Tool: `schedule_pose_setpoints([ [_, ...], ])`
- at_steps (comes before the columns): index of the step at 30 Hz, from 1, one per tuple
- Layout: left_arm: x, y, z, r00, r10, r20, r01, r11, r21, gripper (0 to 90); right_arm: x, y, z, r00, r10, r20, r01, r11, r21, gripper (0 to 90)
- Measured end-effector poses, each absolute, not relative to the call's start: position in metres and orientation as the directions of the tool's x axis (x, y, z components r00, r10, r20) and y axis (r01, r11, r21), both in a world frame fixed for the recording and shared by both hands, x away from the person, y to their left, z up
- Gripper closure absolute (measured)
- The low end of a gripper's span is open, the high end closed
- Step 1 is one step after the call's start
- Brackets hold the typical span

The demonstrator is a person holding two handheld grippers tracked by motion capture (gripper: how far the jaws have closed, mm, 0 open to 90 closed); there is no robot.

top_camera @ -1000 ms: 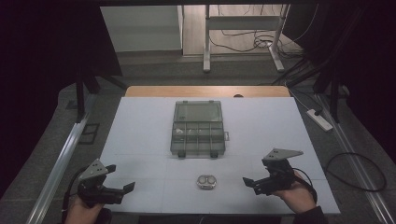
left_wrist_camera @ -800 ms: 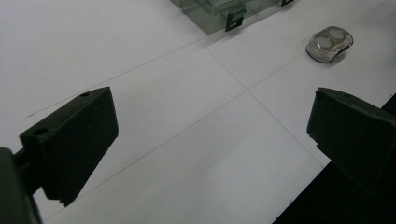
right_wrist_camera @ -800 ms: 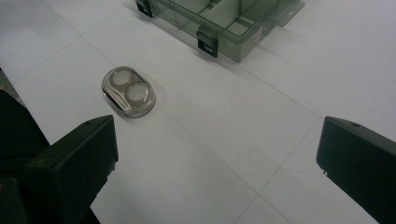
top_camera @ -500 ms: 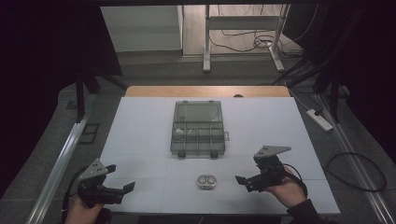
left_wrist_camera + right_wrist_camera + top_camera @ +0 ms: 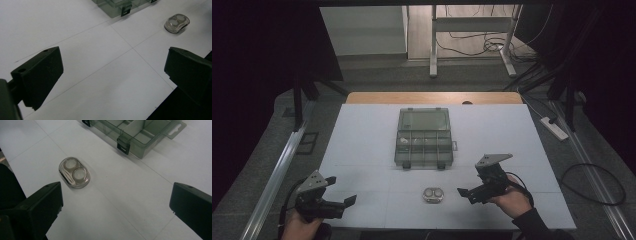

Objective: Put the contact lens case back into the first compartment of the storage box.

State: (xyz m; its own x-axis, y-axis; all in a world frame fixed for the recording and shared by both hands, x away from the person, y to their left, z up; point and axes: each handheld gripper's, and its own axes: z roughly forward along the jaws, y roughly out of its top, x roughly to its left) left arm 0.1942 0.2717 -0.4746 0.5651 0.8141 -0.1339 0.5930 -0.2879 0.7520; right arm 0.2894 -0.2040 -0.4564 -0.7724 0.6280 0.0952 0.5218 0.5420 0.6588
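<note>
A small clear oval case [image 5: 434, 195] with two round wells lies flat on the white table [image 5: 362, 145], near the front edge. Behind it stands a smoky clear compartment box [image 5: 424, 137] with its lid raised. My right gripper [image 5: 466, 195] is open just to the right of the case and points at it without touching. In the right gripper view the oval case [image 5: 74, 172] lies ahead of the left jaw, and the box [image 5: 140, 132] is at the top. My left gripper [image 5: 343, 204] is open and holds nothing at the front left corner. Far to its upper right in the left gripper view lies the case [image 5: 177, 22].
Thin seams cross the white table top. A wooden strip [image 5: 432, 97] shows at the far edge. On the floor to the right lie a power strip [image 5: 554, 128] and cables. A metal rail [image 5: 274, 175] runs along the left side.
My right gripper has moved left toward the oval case and now sits close beside it. The left gripper, the case and the box have stayed put.
</note>
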Motion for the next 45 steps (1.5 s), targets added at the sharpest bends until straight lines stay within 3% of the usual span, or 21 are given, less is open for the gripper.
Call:
schedule_pose_setpoints([
  [45,0.194,0.271,-0.475,0.568,0.814,-0.125,0.591,-0.297,0.750,2.1,0.302,-0.137,-0.470,-0.845,0.532,0.060,0.473,0.690,0.547,0.0],
])
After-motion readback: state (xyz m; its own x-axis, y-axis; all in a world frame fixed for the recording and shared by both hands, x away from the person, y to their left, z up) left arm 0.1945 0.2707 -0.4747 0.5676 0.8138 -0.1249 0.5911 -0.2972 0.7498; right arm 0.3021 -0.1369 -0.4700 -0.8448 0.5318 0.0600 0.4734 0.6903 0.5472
